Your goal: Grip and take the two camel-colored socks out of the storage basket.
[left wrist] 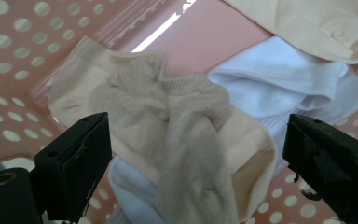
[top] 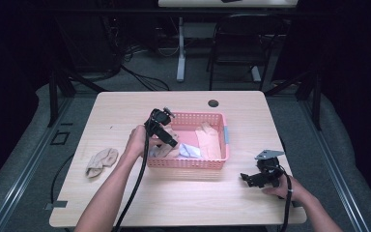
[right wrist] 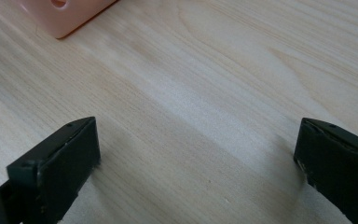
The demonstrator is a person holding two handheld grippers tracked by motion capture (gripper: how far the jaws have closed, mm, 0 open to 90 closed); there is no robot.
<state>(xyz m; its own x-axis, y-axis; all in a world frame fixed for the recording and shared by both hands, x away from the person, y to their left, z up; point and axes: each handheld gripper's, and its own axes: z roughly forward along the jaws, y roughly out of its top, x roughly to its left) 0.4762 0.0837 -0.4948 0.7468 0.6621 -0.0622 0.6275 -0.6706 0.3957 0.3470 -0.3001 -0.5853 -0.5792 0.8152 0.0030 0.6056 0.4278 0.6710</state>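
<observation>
A pink perforated basket (top: 188,164) stands mid-table with several socks in it. My left gripper (top: 173,143) reaches down into its left end. In the left gripper view its jaws stand wide apart (left wrist: 196,140), either side of a beige ankle sock (left wrist: 186,121) without pressing on it. That sock lies on a peach one (left wrist: 249,149), with a white sock (left wrist: 284,79) and a cream sock (left wrist: 307,23) beyond. My right gripper (top: 246,179) rests low over bare wood at the front right, open (right wrist: 196,154) and empty. Another beige sock (top: 101,162) lies on the table left of the basket.
The wooden table (top: 183,198) has a cable hole (top: 213,103) near its far edge. A corner of the basket (right wrist: 60,14) shows ahead of the right gripper. A black chair (top: 241,43) and another table's leg (top: 180,58) stand on the floor behind.
</observation>
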